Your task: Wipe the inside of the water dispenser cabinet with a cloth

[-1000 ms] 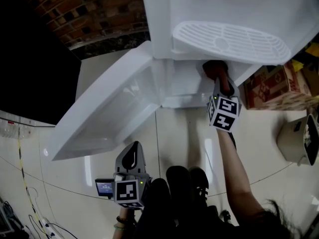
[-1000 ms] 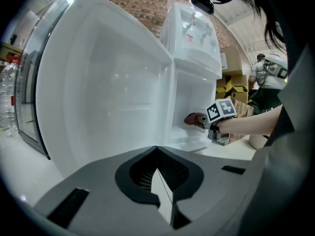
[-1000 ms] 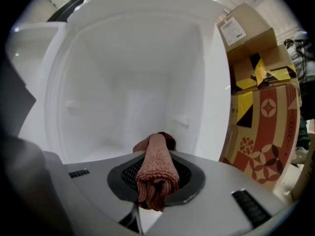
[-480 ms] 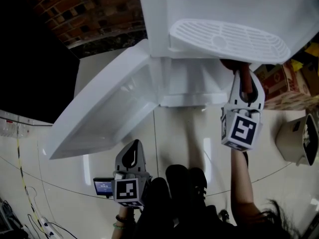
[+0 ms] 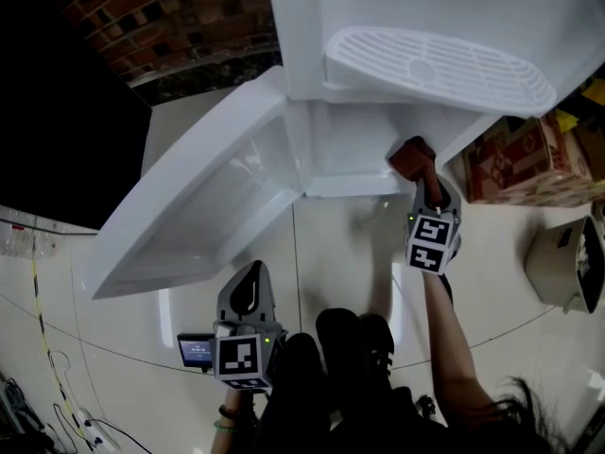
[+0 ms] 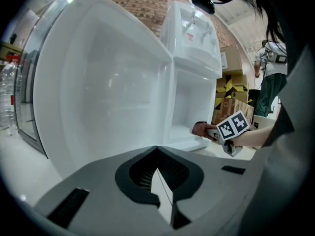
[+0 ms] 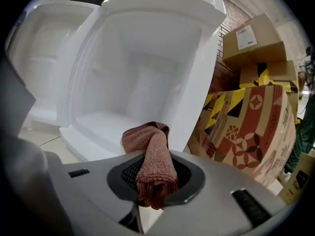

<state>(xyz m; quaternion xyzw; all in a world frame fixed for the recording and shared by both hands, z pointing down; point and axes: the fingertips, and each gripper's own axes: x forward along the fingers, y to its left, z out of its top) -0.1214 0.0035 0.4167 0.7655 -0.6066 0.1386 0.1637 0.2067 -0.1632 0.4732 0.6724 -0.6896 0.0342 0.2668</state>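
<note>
Cloth clamped in right gripper, held at cabinet mouth by right wall. Left gripper clenched, empty. Risk: cloth dragged loose if snagged on wall edge.

Right tool with cloth at cabinet

Bright even light, floor glare, strong fisheye distortion, dark corners
</note>
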